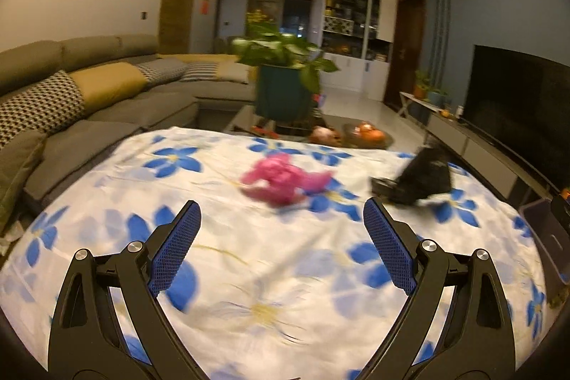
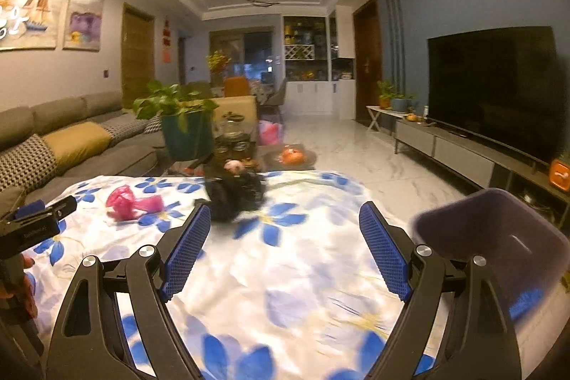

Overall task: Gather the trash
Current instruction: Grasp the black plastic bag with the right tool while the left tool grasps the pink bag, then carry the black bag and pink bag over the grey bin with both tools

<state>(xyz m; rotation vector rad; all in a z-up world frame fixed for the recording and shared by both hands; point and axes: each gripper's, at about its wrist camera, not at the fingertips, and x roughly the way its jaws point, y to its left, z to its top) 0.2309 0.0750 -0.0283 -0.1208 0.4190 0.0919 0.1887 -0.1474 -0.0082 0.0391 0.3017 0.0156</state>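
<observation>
While both grippers hover above a worktop covered by a white cloth (image 1: 270,259) printed with blue flowers, their blue-padded jaws stand wide apart and hold nothing. The left gripper (image 1: 282,214) points toward a crumpled pink bag (image 1: 281,178) lying on the cloth, a little ahead of the jaws. To the right of the pink bag, near the far right edge of the cloth, lies a crumpled black bag (image 1: 422,180); the two are apart. The right gripper (image 2: 284,219) points across the cloth, with the black bag (image 2: 235,198) just beyond its left finger and the pink bag (image 2: 133,202) farther left. Right of the pink bag, past the cloth's right edge, sits a dark purple bin (image 2: 498,237), its opening facing the camera. Beyond the pink bag stand a leafy plant in a teal pot (image 1: 283,91) and a dish of orange fruit (image 1: 368,132). Both views are blurred.
</observation>
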